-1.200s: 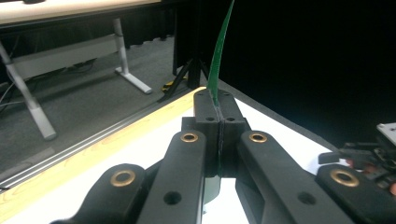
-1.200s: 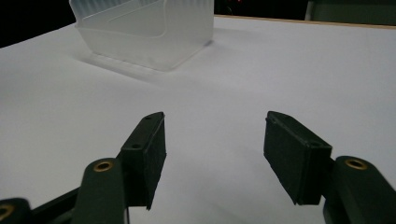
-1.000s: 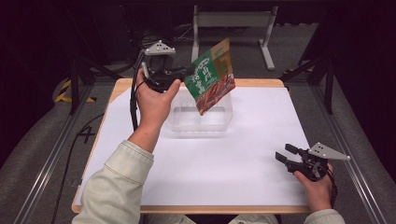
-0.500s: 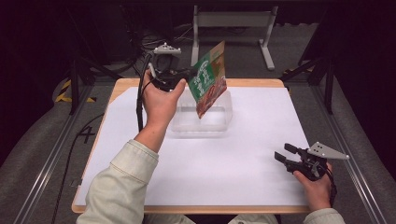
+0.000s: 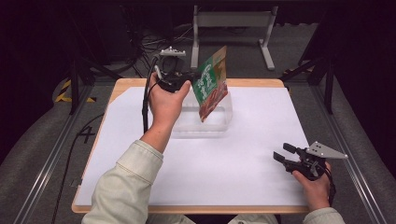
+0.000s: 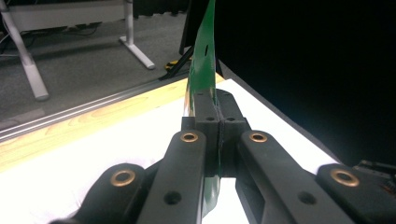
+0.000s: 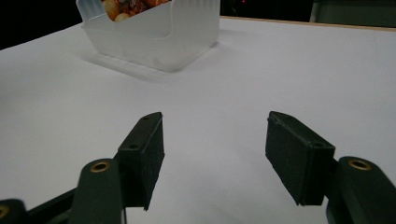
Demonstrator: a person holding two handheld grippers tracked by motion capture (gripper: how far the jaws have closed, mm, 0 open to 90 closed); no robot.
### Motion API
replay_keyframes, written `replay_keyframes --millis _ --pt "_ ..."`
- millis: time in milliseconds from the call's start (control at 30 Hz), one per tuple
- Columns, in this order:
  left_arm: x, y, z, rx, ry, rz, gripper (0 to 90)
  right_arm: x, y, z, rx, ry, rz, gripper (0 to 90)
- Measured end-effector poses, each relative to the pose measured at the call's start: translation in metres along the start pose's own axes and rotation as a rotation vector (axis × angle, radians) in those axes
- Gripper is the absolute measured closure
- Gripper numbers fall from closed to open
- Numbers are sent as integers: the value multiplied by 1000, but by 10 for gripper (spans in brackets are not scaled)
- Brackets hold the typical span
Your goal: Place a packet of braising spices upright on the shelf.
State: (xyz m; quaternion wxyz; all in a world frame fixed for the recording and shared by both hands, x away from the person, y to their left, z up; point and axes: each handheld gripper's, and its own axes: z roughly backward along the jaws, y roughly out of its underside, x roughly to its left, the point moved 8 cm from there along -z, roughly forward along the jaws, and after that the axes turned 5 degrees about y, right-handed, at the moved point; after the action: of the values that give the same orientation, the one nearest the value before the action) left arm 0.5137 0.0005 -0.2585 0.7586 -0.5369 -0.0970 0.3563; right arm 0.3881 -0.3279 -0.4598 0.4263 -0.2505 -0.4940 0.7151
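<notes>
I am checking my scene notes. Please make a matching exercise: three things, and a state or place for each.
Things:
1. left tongs
2. right tongs
3. clear plastic bin

States or places:
A. standing on the white table cover, at the far side
B. shut on the edge of the green snack pouch
C. open, with nothing between the jaws

Pairs: 1-B, 2-C, 3-A

- Sleeve [image 5: 123, 186]: pale beige.
- Left gripper [image 5: 180, 77]: black, brass-ringed screws, grey plate on top, black cable behind.
- Right gripper [image 5: 286, 153]: black, grey three-cornered plate.
</notes>
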Motion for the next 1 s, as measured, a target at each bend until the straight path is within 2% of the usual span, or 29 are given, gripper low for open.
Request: replay_keyframes --millis 167,200,267,633,700,1000 --pt "2 4 -8 13 -2 -9 900 -1 1 2 -3 2 -3 373" --pt "1 5 -9 14 5 0 900 -1 1 2 -2 3 -2 373" --pt "3 5 -11 23 0 -9 900 -1 1 3 -1 5 -5 373" --pt "9 13 -24 49 -16 0 900 -2 2 4 -1 10 -4 372" --pt "9 16 -28 58 -16 12 899 -2 2 5 -1 8 -5 371" --pt "10 22 -38 89 -18 7 899 -1 3 4 5 1 -3 368"
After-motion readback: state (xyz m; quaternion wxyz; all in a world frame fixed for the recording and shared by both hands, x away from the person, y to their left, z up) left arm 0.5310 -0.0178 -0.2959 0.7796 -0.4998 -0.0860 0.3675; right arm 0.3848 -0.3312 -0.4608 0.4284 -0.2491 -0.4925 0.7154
